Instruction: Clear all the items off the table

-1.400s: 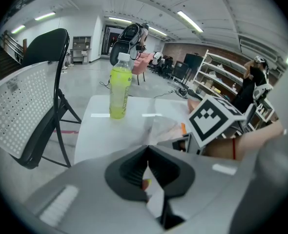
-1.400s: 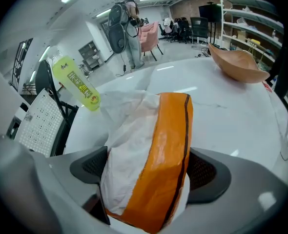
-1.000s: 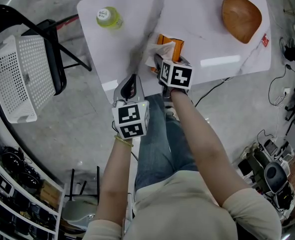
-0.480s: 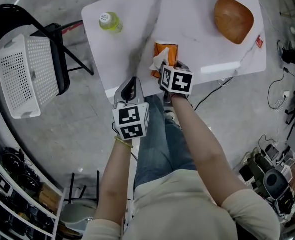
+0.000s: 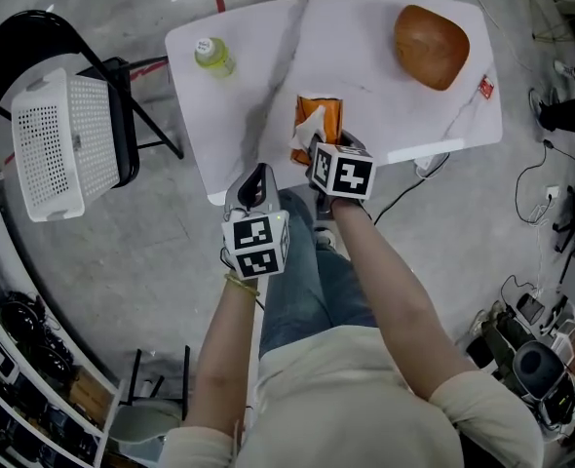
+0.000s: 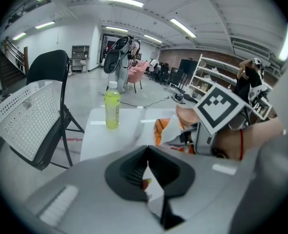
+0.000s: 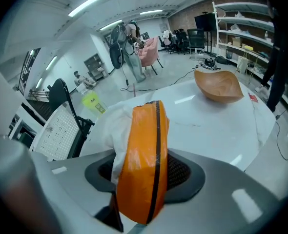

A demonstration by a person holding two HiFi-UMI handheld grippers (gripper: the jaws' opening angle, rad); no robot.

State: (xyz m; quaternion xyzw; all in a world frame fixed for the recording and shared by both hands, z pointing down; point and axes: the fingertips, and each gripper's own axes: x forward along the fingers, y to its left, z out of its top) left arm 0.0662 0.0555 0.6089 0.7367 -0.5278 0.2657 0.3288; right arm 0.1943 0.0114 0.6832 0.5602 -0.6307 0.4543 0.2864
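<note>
My right gripper [image 5: 314, 151] is shut on an orange packet [image 5: 319, 125] with white tissue [image 7: 115, 126] tucked against it. Its jaws have just been closing, and the packet [image 7: 143, 162] stands upright between them above the near edge of the white table [image 5: 258, 66]. A green bottle [image 5: 212, 55] stands at the table's far left and a wooden bowl [image 5: 431, 45] at its far right. My left gripper [image 5: 255, 185] hovers shut and empty off the table's near edge, left of the right one. The left gripper view shows the bottle [image 6: 112, 106] and the packet [image 6: 164, 130].
A white perforated basket [image 5: 66, 144] rests on a black folding chair [image 5: 122, 96] left of the table. Cables and equipment [image 5: 531, 339] lie on the floor to the right. Shelves [image 5: 15, 359] run along the lower left.
The right gripper's jaws have closed on the orange packet and it has risen with the packet. The left gripper has also risen, still shut.
</note>
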